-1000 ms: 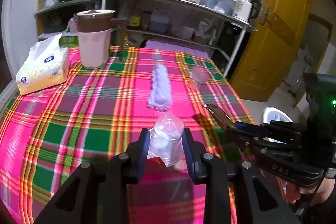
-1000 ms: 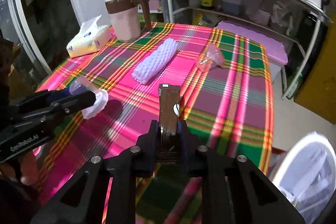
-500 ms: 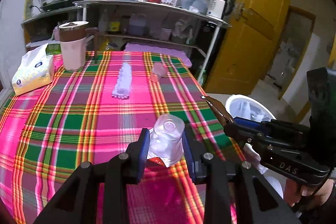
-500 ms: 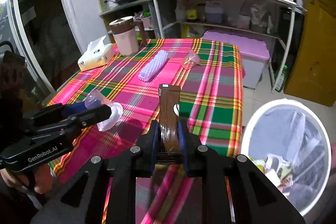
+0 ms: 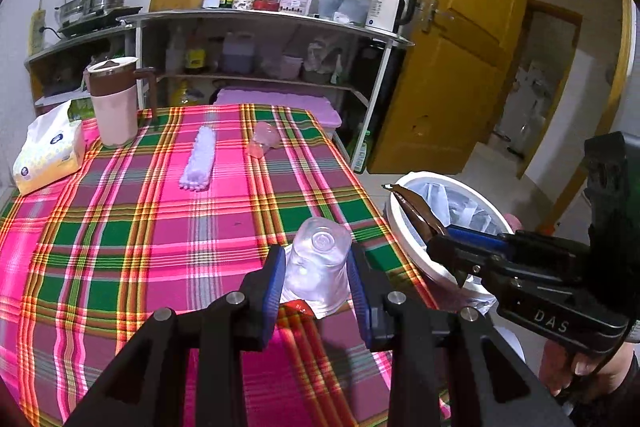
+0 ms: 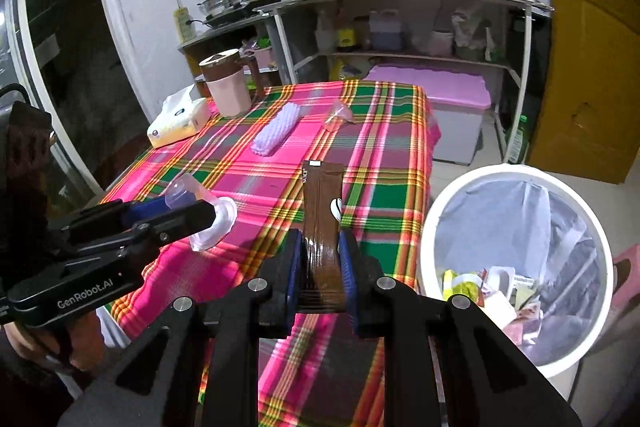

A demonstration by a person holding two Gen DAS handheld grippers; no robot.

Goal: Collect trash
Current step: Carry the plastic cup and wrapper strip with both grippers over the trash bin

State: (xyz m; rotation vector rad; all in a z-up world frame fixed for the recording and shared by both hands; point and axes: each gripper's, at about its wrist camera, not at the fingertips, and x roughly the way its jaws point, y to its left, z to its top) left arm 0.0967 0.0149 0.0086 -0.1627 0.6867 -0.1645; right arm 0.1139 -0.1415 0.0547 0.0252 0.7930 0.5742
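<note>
My left gripper [image 5: 317,271] is shut on a clear plastic cup [image 5: 317,266], held bottom-forward above the near right corner of the plaid table [image 5: 120,227]. In the right wrist view that gripper [image 6: 196,217] shows at the left with the cup [image 6: 208,223] in its jaws. My right gripper [image 6: 319,259] is shut on a brown sachet wrapper [image 6: 321,211] that stands upright between the pads, just left of the white trash bin [image 6: 516,275]. The left wrist view shows the same wrapper [image 5: 416,215] over the bin's rim [image 5: 404,227].
On the table lie a purple foam net sleeve [image 5: 198,159], a second clear cup on its side [image 5: 262,139], a tissue pack [image 5: 48,153] and a pink-and-brown jug [image 5: 114,101]. Shelves [image 5: 260,47] stand behind, a yellow door [image 5: 452,75] at right. The bin holds several scraps [image 6: 500,291].
Both grippers have pulled back from the table and swung right with their loads. The trash bin has come into view, and the table items now look smaller and farther.
</note>
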